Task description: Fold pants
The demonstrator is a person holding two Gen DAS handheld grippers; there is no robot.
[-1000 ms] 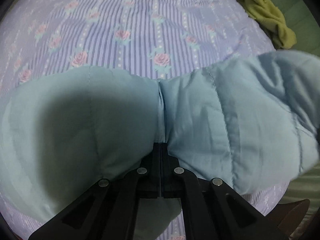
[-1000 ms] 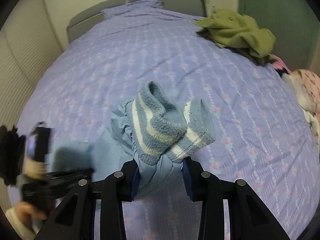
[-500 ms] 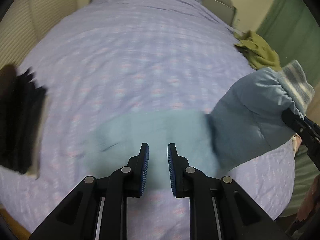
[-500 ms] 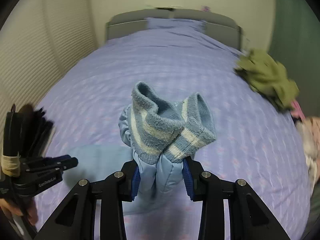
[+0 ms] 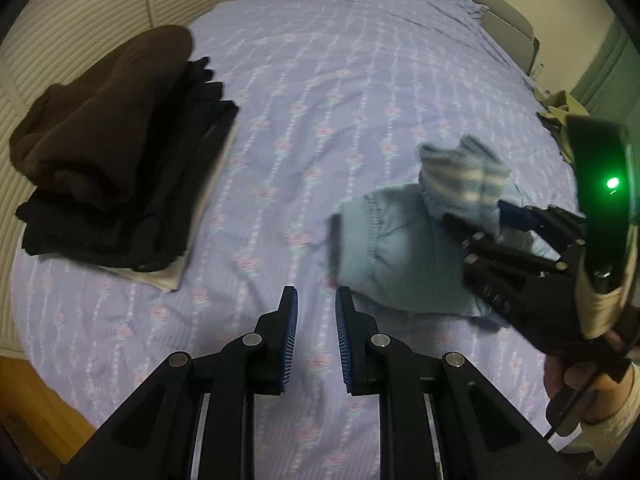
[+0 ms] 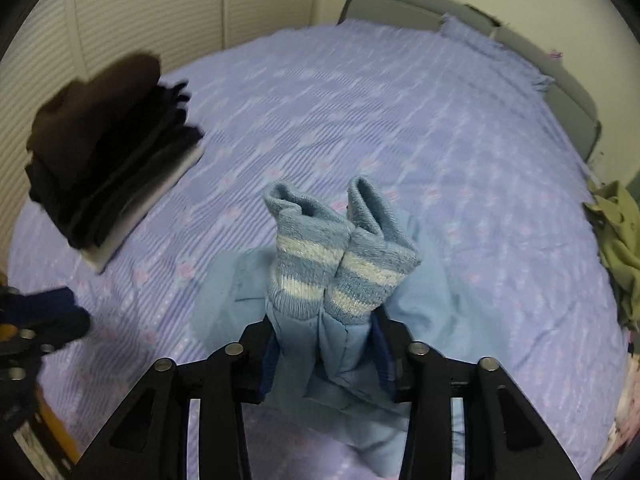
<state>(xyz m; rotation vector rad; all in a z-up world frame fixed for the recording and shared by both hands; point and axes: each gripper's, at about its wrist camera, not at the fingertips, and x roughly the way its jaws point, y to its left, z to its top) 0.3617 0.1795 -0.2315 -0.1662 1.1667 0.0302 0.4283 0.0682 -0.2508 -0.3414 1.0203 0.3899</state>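
The light blue pants (image 5: 404, 252) lie bunched on the purple bed cover, right of centre in the left wrist view. Their two striped knit cuffs (image 6: 340, 256) stick up. My right gripper (image 6: 324, 344) is shut on the pants legs just below the cuffs; it also shows in the left wrist view (image 5: 480, 224). My left gripper (image 5: 316, 320) is open and empty, above the bed cover, just left of the pants' edge.
A stack of folded dark clothes (image 5: 112, 152) sits at the bed's left side, also in the right wrist view (image 6: 108, 152). A green garment (image 6: 616, 240) lies at the right edge. Slatted doors stand behind the stack. A headboard (image 6: 500, 36) closes the far end.
My left gripper let go of the pants, opened and pulled back leftward. My right gripper kept its hold on the cuffed legs and lowered the pants toward the bed.
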